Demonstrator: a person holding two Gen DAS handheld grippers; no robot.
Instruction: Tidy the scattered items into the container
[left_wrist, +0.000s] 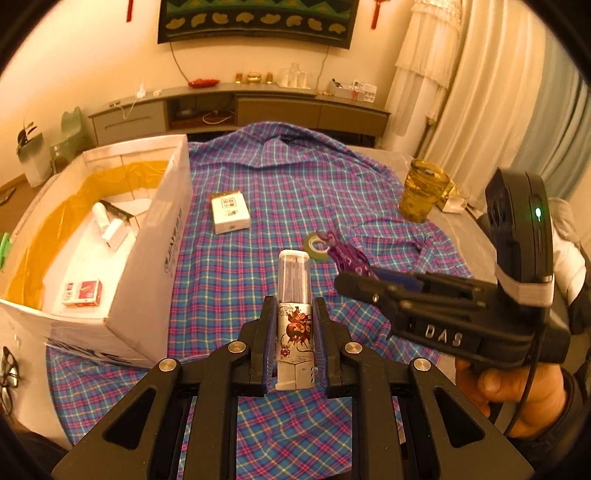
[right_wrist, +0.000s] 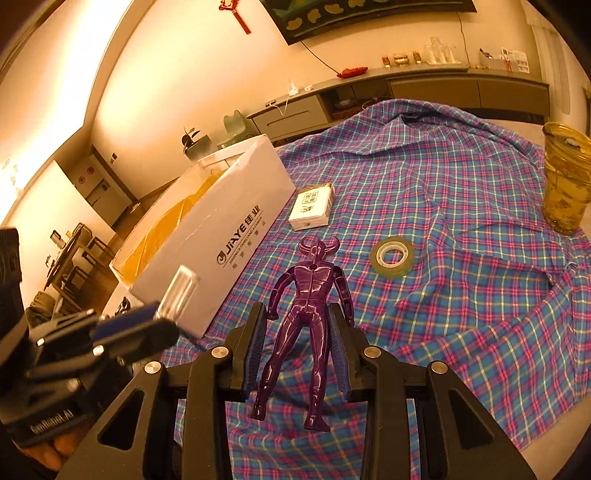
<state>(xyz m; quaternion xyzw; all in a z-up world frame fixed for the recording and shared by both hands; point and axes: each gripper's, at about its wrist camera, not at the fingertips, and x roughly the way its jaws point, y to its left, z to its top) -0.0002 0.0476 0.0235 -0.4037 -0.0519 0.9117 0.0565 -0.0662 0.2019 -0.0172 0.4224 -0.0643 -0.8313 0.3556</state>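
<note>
Above plaid cloth (left_wrist: 229, 280), left gripper (left_wrist: 294, 332) clamping lighter (left_wrist: 294, 317), right gripper (right_wrist: 297, 343) clamping purple figure (right_wrist: 308, 317)

A cardboard box (left_wrist: 155, 258) stands at the left edge of the spread shirt (left_wrist: 266, 192). On the shirt, a small carton (left_wrist: 229, 213) lies just right of the box, a tape roll (right_wrist: 392, 256) further right, and a glass (right_wrist: 567, 177) at the far right.

White cardboard box (right_wrist: 221, 236) carries "JiAYE" on its long side wall, with Chinese characters beside it too small to read. "DAS" stands in raised letters on the black right gripper (left_wrist: 443, 334). The left gripper (right_wrist: 51, 421) shows what looks like "GenRobot.AI" on its body.
</note>
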